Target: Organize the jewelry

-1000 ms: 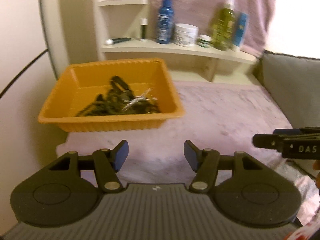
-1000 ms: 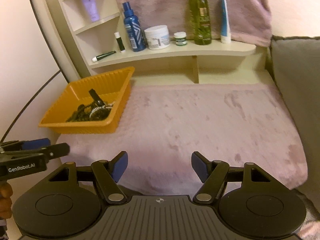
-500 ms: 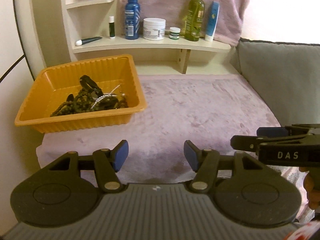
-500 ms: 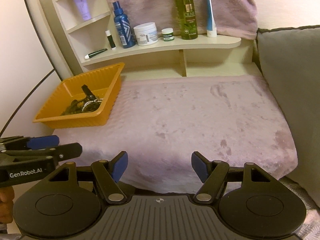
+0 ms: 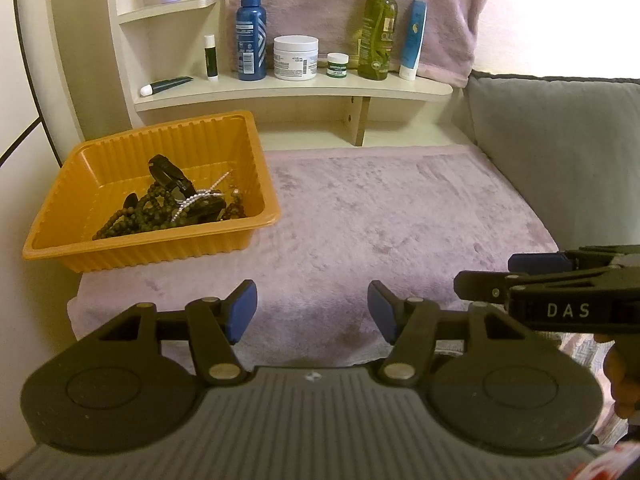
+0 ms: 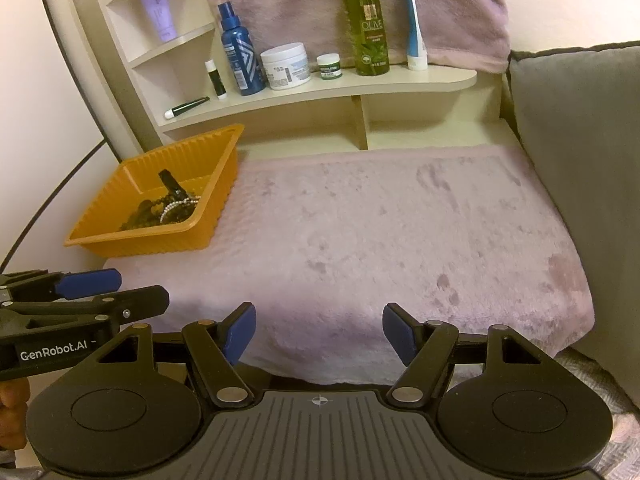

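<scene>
An orange plastic tray (image 5: 120,248) (image 6: 208,224) sits at the left on a mauve fleece cloth (image 5: 380,220) (image 6: 380,232). In it lies a heap of jewelry (image 5: 176,204) (image 6: 168,208): dark bead strands, a black band and a pearl-like bracelet. My left gripper (image 5: 312,312) hovers near the cloth's front edge, open and empty, the tray ahead to its left. My right gripper (image 6: 318,330) is also open and empty over the front edge. Each gripper shows side-on in the other's view: the left gripper (image 6: 120,292), the right gripper (image 5: 500,276).
A cream shelf unit (image 5: 296,88) behind the cloth holds a blue spray bottle (image 5: 251,36), a white jar (image 5: 296,58), a green bottle (image 5: 378,32) and tubes. A grey cushion (image 5: 560,152) walls the right side. A pink towel (image 5: 340,0) hangs at the back.
The left gripper has swung rightward and pulled back, so the tray slid from centre to the left of its view. The right gripper's view shifted only slightly. Both stayed open.
</scene>
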`<state>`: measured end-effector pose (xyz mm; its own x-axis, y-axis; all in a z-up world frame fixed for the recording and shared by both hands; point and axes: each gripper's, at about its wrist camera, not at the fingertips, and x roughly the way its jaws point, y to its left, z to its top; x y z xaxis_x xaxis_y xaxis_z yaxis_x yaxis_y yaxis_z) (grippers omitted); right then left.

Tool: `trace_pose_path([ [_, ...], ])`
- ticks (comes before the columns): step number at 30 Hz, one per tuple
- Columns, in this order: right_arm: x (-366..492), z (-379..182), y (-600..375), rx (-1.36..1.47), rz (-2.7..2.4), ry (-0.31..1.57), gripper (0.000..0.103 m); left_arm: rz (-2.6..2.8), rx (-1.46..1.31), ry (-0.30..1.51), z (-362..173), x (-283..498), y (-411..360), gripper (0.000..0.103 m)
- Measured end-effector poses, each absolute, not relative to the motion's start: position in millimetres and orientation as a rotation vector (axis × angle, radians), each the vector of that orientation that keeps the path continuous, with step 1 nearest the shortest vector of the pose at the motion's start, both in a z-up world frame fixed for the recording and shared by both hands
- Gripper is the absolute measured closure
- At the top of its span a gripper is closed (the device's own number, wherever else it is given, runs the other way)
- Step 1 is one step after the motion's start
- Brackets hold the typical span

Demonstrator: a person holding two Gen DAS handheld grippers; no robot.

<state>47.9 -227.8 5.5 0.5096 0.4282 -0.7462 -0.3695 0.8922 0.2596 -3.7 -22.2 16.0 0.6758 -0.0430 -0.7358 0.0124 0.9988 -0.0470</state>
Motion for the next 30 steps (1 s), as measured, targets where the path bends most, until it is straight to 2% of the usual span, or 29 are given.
trace_pose_path([
  [30, 47.0, 5.8, -225.1, 0.07, 0.478, 0.918, 0.033, -0.032, -0.042, 0.826, 16.2, -3.7, -21.5, 0.044],
])
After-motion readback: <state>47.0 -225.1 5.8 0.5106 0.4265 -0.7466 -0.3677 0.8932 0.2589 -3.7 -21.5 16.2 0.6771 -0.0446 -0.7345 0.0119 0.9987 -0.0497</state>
